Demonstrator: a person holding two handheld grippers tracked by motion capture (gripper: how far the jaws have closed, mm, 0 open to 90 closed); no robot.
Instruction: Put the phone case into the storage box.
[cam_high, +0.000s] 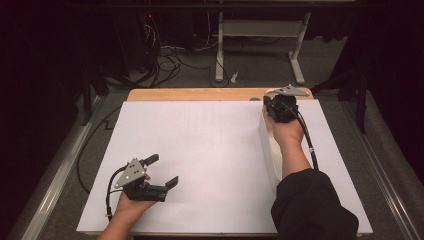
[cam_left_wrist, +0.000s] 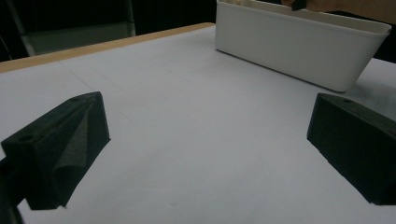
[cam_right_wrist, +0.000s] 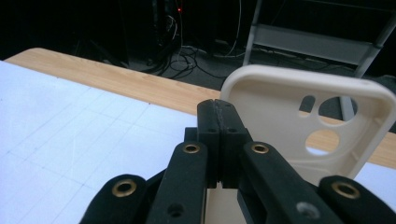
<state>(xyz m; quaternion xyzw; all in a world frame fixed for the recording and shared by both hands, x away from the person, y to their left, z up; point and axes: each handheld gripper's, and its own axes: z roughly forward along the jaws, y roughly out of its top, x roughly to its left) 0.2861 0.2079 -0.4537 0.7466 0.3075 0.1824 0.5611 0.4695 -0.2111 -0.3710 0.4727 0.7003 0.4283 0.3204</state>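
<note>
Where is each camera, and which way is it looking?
High view: sits above the person's side, looking forward and down on the table; shows both forearms, the left gripper and the right gripper.
Left gripper view: rides on the left gripper, looking low across the white sheet at the white bin; its jaws stand wide apart.
Right gripper view: rides on the right gripper, facing the table's far edge; its jaws are shut on a cream phone case.
Shared: high and left gripper views both show the bin and sheet.
</note>
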